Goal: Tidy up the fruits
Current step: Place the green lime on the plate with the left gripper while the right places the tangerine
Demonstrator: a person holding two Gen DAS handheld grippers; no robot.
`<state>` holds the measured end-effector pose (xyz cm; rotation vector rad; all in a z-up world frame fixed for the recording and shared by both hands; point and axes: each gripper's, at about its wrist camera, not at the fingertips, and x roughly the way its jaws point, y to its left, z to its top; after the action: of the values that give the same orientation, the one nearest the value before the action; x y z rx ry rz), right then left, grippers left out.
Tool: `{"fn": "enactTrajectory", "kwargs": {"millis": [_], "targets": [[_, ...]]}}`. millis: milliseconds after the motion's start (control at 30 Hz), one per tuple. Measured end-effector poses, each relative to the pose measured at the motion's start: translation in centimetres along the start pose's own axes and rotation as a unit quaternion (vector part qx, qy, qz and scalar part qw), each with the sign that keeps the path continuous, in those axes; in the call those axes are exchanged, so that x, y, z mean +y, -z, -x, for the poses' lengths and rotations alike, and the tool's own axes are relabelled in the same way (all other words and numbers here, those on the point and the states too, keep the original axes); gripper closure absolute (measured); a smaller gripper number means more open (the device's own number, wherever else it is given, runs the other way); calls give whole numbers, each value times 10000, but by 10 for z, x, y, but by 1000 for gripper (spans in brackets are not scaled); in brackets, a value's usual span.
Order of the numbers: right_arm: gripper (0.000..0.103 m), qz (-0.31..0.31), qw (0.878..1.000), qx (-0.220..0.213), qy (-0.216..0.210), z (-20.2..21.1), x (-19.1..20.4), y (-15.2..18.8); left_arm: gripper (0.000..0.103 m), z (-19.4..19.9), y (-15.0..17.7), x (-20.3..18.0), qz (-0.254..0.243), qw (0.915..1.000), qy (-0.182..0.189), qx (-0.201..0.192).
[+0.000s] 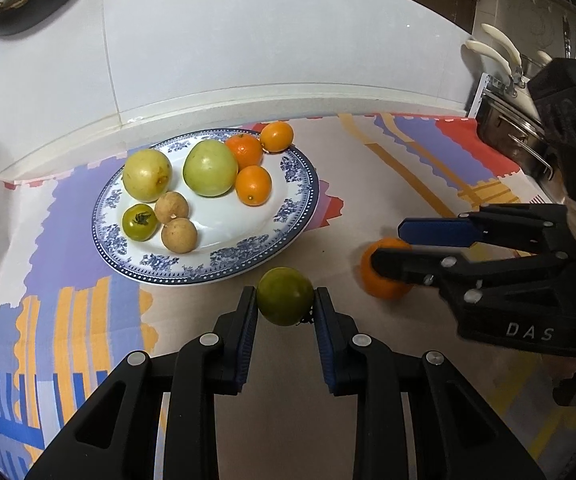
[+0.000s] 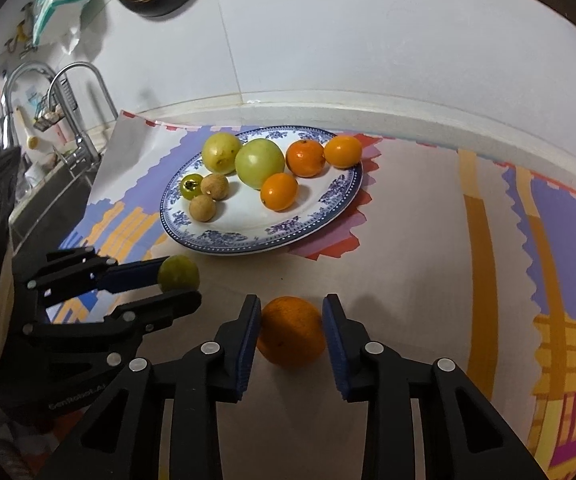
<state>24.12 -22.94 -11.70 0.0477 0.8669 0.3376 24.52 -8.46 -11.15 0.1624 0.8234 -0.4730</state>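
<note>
A blue-patterned white plate (image 1: 296, 200) holds two large green apples, three small oranges, two brown longans and a small green tomato; it also shows in the right wrist view (image 2: 328, 208). My left gripper (image 1: 285, 300) is shut on a green tomato (image 1: 285, 296), also seen in the right wrist view (image 2: 178, 274), just in front of the plate. My right gripper (image 2: 291, 330) has its pads around an orange (image 2: 291, 330) on the cloth, the left pad touching and the right pad a hair off. The orange also shows in the left wrist view (image 1: 384, 276).
A colourful patterned cloth (image 1: 388, 184) covers the counter. A white tiled wall (image 1: 247, 40) runs behind. Steel pots (image 1: 516, 136) stand at the right. A sink with faucets (image 2: 71, 120) lies at the left.
</note>
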Motion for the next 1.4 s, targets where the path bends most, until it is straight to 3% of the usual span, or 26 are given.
{"fn": "enactTrajectory", "kwargs": {"millis": [300,500,1000,1400], "targets": [[62,-196,9978,476,-425,-22,3,6,75,4,2,6,66,9999,-108,-25],[62,0,9989,412,-237,-18,12,8,75,9,5,9,108,9998,-154,-67],[62,52,9999,-148,-24,30,30,4,75,53,7,5,97,9984,-209,-515],[62,-127,9968,-773,156,69,48,-8,75,88,-6,14,-23,9953,-505,-824]]}}
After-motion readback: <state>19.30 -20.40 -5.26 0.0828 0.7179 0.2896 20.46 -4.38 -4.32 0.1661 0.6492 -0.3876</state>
